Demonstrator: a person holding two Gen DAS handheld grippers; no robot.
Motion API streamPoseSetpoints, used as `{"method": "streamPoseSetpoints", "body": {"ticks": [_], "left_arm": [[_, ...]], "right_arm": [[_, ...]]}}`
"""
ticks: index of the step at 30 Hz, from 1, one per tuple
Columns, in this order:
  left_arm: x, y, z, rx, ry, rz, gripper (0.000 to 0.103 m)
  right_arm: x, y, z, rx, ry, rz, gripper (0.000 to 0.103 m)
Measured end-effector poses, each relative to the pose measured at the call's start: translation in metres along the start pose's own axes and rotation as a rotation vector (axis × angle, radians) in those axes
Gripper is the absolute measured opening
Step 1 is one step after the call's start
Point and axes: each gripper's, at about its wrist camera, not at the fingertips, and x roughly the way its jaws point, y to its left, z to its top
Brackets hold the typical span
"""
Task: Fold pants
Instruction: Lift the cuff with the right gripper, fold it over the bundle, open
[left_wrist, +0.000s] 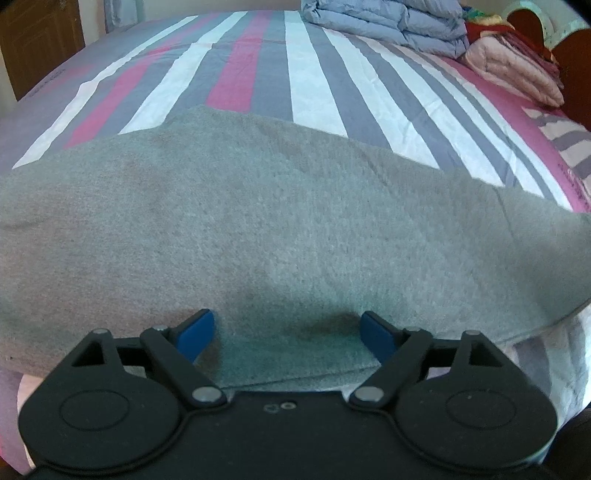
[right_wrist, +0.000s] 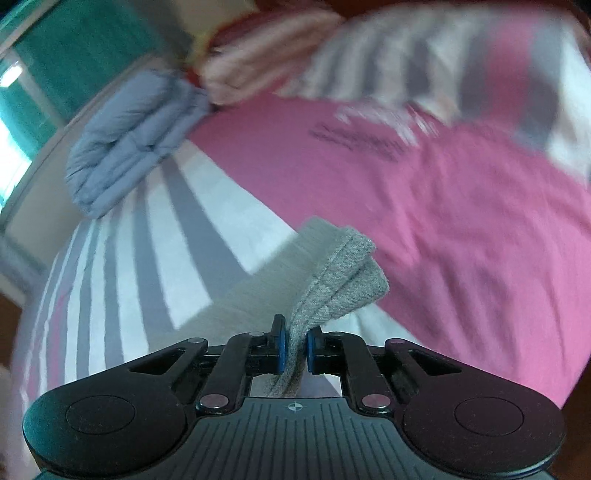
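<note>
Left gripper (left_wrist: 287, 334) spread wide over grey pants (left_wrist: 258, 221); striped bedsheet (left_wrist: 306, 81) beyond.

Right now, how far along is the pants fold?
Done: the soft grey knit pants lie spread on the striped bedsheet. In hand: the right claw pinches a bunched hem end. Left: the left claw is open over the cloth; no finished fold shows.

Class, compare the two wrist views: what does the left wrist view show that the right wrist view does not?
Left wrist only: the open left gripper over the broad spread of the grey pants, and a wooden door.
Right wrist only: the right gripper shut on the pants' hem, and a teal window.
Both: the striped bedsheet and folded blue quilt.
</note>
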Motion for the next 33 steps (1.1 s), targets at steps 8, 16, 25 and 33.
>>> {"method": "streamPoseSetpoints", "body": {"ticks": [8, 16, 25, 33], "left_arm": [[-0.018, 0.038, 0.014, -0.058, -0.047, 0.029, 0.068], [-0.036, 0.107, 0.011, -0.159, -0.084, 0.111, 0.068], [-0.043, 0.158, -0.003, -0.23, -0.075, 0.16, 0.068], [-0.044, 0.157, -0.006, -0.233, -0.078, 0.144, 0.069]], "right_arm": [[-0.046, 0.131, -0.015, -0.373, -0.14, 0.199, 0.01], [-0.058, 0.252, -0.089, -0.632, -0.078, 0.428, 0.01], [-0.009, 0.308, -0.228, -0.884, 0.122, 0.472, 0.011], [0.009, 0.299, -0.265, -0.904, 0.272, 0.482, 0.064]]}}
